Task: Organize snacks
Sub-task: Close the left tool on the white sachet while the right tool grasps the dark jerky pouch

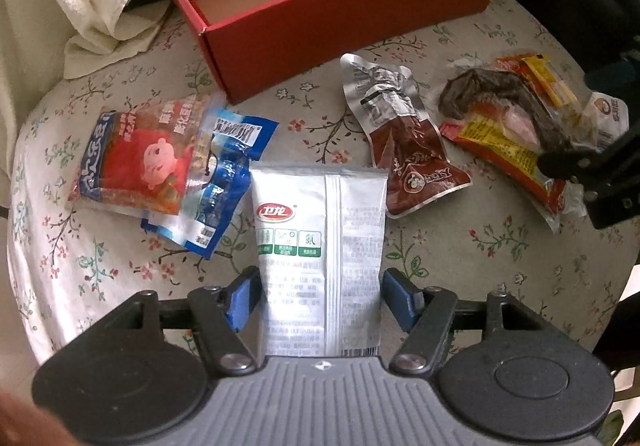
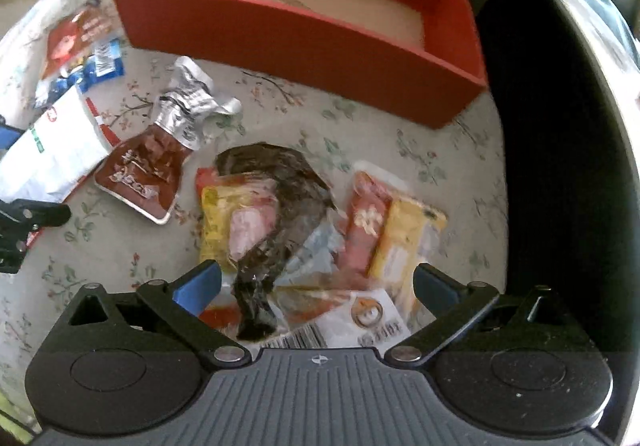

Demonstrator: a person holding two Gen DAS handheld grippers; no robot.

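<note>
An empty red box (image 1: 340, 6) stands at the back of the floral tablecloth; it also shows in the right wrist view (image 2: 304, 42). My left gripper (image 1: 320, 298) is open, its blue pads either side of a white snack packet (image 1: 320, 246) lying flat. My right gripper (image 2: 316, 286) is open above a pile with a dark meat snack pack (image 2: 276, 214) and a yellow-orange packet (image 2: 392, 238). A brown and silver pouch (image 1: 400, 142) lies between the two groups. A red cartoon packet (image 1: 140, 162) lies on a blue packet (image 1: 216, 198) at the left.
A cream cloth (image 1: 92, 6) is heaped at the back left. The round table's edge (image 2: 500, 206) drops off at the right beside a dark area. The right gripper shows at the right in the left wrist view (image 1: 592, 174).
</note>
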